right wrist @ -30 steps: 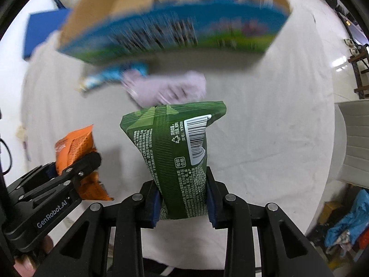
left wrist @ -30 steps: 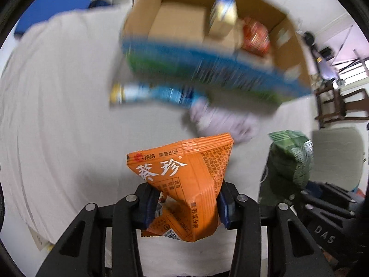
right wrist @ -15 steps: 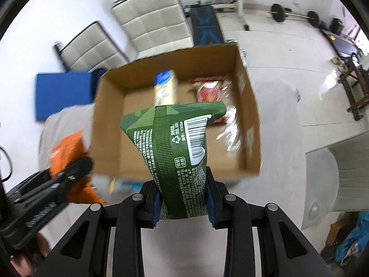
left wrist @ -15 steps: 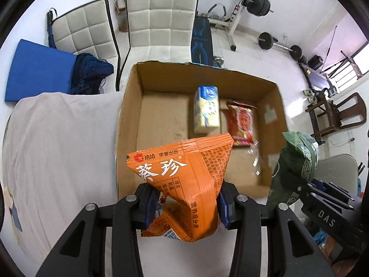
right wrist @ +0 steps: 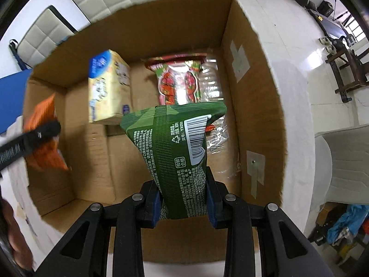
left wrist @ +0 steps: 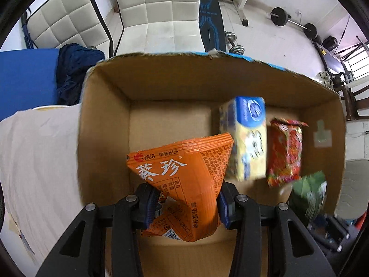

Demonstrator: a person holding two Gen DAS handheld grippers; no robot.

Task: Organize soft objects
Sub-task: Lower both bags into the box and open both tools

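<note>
My left gripper (left wrist: 185,204) is shut on an orange snack bag (left wrist: 184,175) and hangs over the left part of an open cardboard box (left wrist: 103,124). My right gripper (right wrist: 184,204) is shut on a green snack bag (right wrist: 177,147) over the box's (right wrist: 251,97) right half. Inside the box a yellow and blue tissue pack (left wrist: 246,138) stands upright beside a red snack bag (left wrist: 286,150). In the right wrist view the tissue pack (right wrist: 108,87), the red bag (right wrist: 180,83) and a clear plastic wrapper (right wrist: 214,87) lie on the box floor. The orange bag (right wrist: 43,133) shows blurred at the left there.
The box rests on a table under a white cloth (left wrist: 39,157). Behind it stand two white padded chairs (left wrist: 159,11) and a blue cushion (left wrist: 25,78). Gym weights (left wrist: 290,20) lie on the floor beyond. A white chair (right wrist: 346,161) stands at the right.
Both grippers have travelled from the tabletop, past the box's printed front wall, to above its open inside. Each still holds its bag. The box contents now look closer.
</note>
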